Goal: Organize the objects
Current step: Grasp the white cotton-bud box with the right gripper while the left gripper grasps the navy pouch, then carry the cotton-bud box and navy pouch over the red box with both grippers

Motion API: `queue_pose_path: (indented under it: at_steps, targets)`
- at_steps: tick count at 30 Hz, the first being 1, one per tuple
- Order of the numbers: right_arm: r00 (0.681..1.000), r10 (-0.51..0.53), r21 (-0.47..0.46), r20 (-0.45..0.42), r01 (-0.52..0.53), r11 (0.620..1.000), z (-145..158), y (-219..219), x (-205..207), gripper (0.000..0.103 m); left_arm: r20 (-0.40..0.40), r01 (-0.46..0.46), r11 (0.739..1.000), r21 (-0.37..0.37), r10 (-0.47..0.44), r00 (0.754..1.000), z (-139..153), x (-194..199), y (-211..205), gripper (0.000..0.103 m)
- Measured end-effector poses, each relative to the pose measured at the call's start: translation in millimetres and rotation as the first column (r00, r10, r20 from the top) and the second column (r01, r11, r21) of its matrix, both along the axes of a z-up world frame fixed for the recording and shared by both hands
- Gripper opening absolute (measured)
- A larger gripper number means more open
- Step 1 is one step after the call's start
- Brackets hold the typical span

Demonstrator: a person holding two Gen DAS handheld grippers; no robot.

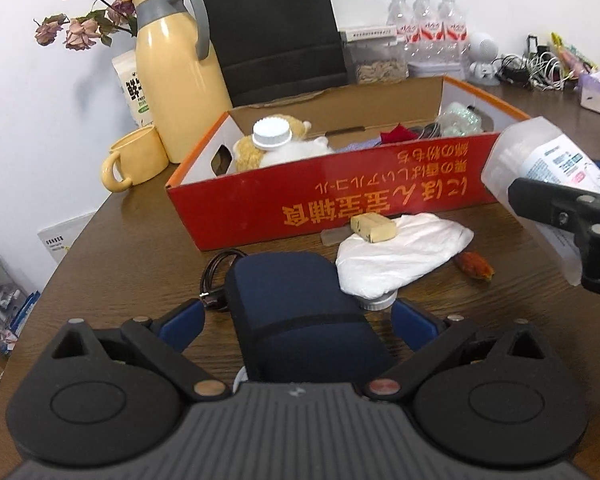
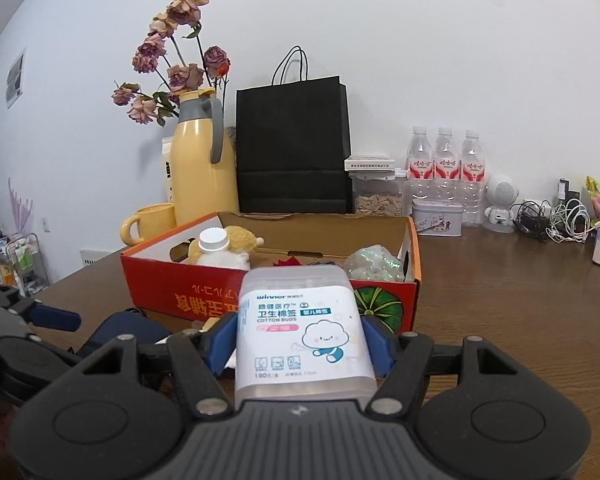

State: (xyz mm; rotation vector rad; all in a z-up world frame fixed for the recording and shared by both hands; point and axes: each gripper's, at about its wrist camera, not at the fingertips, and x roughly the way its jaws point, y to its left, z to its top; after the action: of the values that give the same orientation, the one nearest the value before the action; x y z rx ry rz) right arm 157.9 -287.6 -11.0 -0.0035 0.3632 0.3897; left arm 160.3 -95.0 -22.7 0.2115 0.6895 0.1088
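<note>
Clear plastic forms the cotton bud box [image 2: 304,332], which is clamped between the blue pads [image 2: 374,344] of the right gripper [image 2: 300,344] and held above the wooden table [image 2: 500,300]. At 12 o'clock from it sits the red cardboard box [image 2: 204,292], containing a plush toy [image 2: 236,246] and a white-capped bottle [image 2: 214,242]. The left gripper [image 1: 298,320] has its fingers apart on either side of a navy pouch [image 1: 300,312]; contact appears absent, though the view is unclear. A white bag [image 1: 404,256] lies at 1 o'clock from the pouch.
</note>
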Motion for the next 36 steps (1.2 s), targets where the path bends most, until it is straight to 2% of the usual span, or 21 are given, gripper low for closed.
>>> queue_pose_path:
  at_steps: [2,4,9,14,22,36]
  targets:
    - [1.000,0.001,0.004,-0.003,-0.001,1.000,-1.5,-0.5,1.0,0.065,-0.008,-0.007,1.000,0.005,0.007,1.000,-2.5,1.7,-1.1,0.089]
    - [1.000,0.003,0.012,-0.011,-0.003,1.000,-3.0,-1.4,3.0,0.065,-0.021,-0.016,1.000,0.004,0.016,1.000,-4.8,3.5,-1.5,0.082]
    - [1.000,0.010,0.017,-0.005,-0.010,1.000,-5.1,-2.3,1.5,0.065,-0.014,-0.016,1.000,0.015,0.016,1.000,-5.1,0.6,-3.6,0.077]
    - [1.000,0.016,0.010,-0.002,-0.016,1.000,-6.2,-0.4,0.2,0.065,-0.009,-0.014,1.000,-0.012,0.014,1.000,-2.5,-1.9,-1.6,0.068]
    - [1.000,0.009,0.000,-0.004,-0.009,1.000,-7.2,1.4,0.3,0.065,-0.005,0.003,0.998,-0.055,-0.003,1.000,2.1,-7.0,4.7,0.065]
    - [1.000,0.005,-0.016,0.020,-0.004,1.000,-0.2,8.1,-7.4,0.065,0.069,0.079,0.972,-0.223,-0.065,0.995,27.1,-28.4,33.8,0.063]
